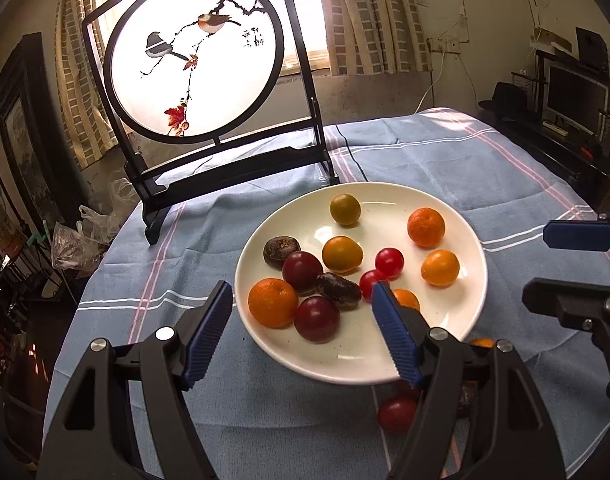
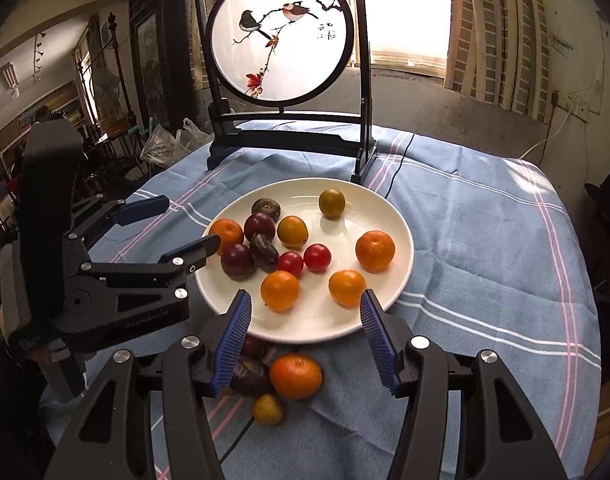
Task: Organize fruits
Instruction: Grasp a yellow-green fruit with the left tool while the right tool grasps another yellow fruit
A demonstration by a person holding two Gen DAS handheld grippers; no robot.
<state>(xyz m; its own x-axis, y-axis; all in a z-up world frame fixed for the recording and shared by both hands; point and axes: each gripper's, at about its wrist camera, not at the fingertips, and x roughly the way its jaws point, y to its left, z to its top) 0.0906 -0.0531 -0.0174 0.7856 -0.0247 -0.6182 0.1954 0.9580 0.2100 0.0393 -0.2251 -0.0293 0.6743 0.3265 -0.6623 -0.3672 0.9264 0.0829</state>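
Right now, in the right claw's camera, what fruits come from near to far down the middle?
Yellow-green fruit on the cloth → big orange → orange on the plate → red tomato → greenish fruit at the back.

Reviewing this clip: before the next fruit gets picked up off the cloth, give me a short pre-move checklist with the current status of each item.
1. Left gripper empty, jaws apart: ok.
2. Right gripper empty, jaws apart: ok.
3. White plate has bare room near its front rim: ok.
4. Loose fruit left on the tablecloth: not ok; an orange, a dark wrinkled fruit and a small yellow-green fruit lie in front of the plate.
5. Red fruit on the cloth, partly hidden by the left gripper's finger: cannot tell if reachable.
6. Standing bird screen well behind the plate: ok.
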